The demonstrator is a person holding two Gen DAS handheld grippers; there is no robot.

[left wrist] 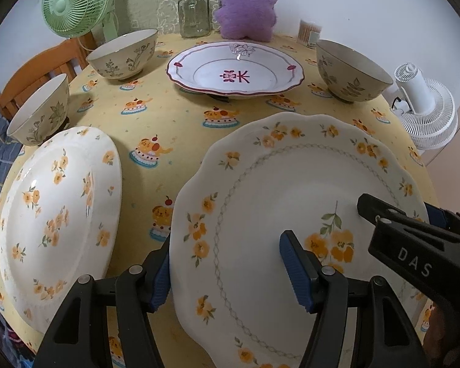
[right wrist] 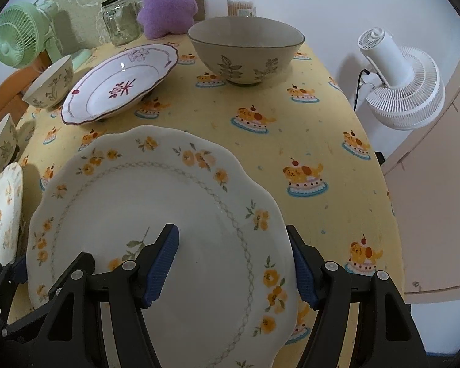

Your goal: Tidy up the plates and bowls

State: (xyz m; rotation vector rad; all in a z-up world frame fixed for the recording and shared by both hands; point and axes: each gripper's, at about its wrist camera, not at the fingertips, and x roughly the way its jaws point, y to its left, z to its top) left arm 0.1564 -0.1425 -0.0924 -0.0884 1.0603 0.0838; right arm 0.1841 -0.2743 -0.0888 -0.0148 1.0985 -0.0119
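At lower centre of both views lies the scalloped plate [left wrist: 291,202], face up on the tablecloth [left wrist: 156,116], flower stem pointing toward the top. Left gripper [left wrist: 230,271] straddles its left rim, right gripper [right wrist: 236,268] its right rim; whether the pads press, I cannot tell.

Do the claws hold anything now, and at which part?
It cannot be told. The left claw and the right claw each straddle the big flowered plate's rim on opposite sides, one finger over it, one outside; a firm grip is not visible.
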